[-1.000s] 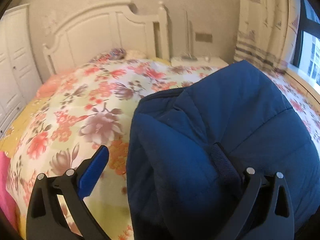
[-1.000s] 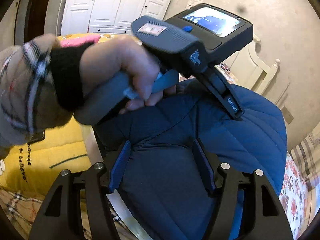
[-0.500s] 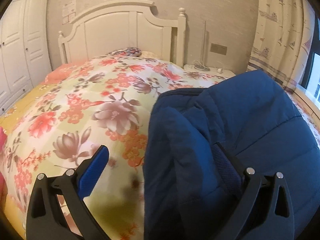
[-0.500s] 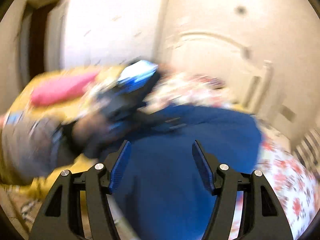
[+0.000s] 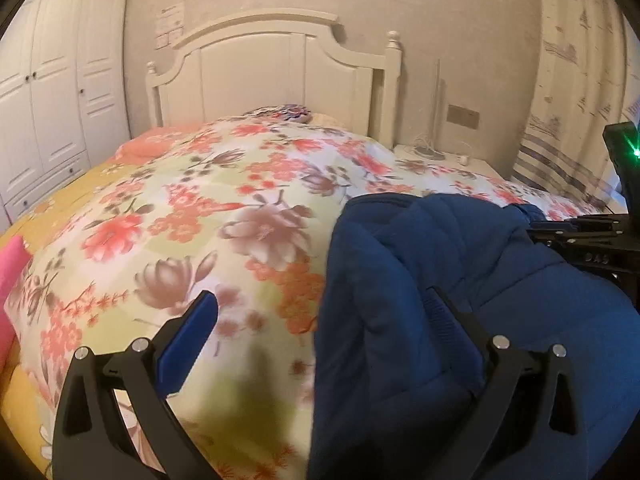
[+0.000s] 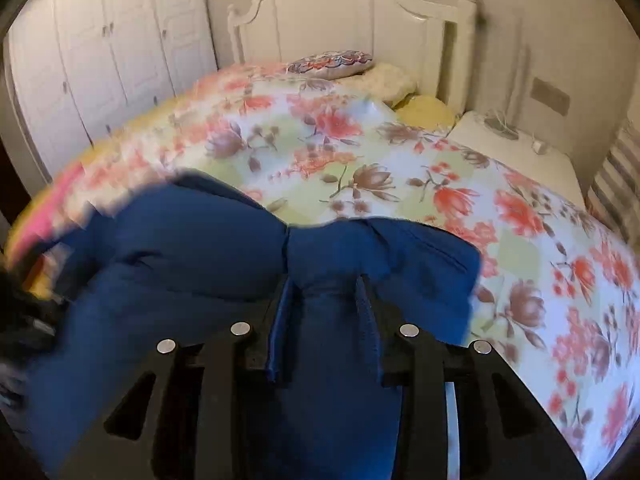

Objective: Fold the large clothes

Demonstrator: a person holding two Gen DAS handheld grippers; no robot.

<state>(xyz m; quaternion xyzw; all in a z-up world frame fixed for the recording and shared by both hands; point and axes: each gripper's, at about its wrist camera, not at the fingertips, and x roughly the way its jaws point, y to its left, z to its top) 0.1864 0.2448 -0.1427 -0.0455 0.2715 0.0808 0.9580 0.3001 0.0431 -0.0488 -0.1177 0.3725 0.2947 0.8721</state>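
Observation:
A navy quilted jacket (image 5: 460,280) lies bunched on the floral bedspread (image 5: 240,200) at the near right of the bed. My left gripper (image 5: 324,320) is open; its right finger (image 5: 452,324) presses into the jacket's left edge and its left finger (image 5: 188,336) hangs over the bedspread. My right gripper (image 6: 324,300) is shut on a fold of the jacket (image 6: 192,248), its pads pinching the fabric. The right gripper's body also shows at the right edge of the left wrist view (image 5: 592,240).
A white headboard (image 5: 280,72) stands at the far end, a white wardrobe (image 5: 48,92) to the left. A white nightstand (image 6: 516,148) with cables is at the right. A patterned cushion (image 6: 332,62) and yellow pillows lie by the headboard. A pink item (image 5: 10,272) lies at the left edge.
My right gripper swung round toward the headboard and closed on a fold of the jacket. My left gripper stayed open and its view turned toward the headboard.

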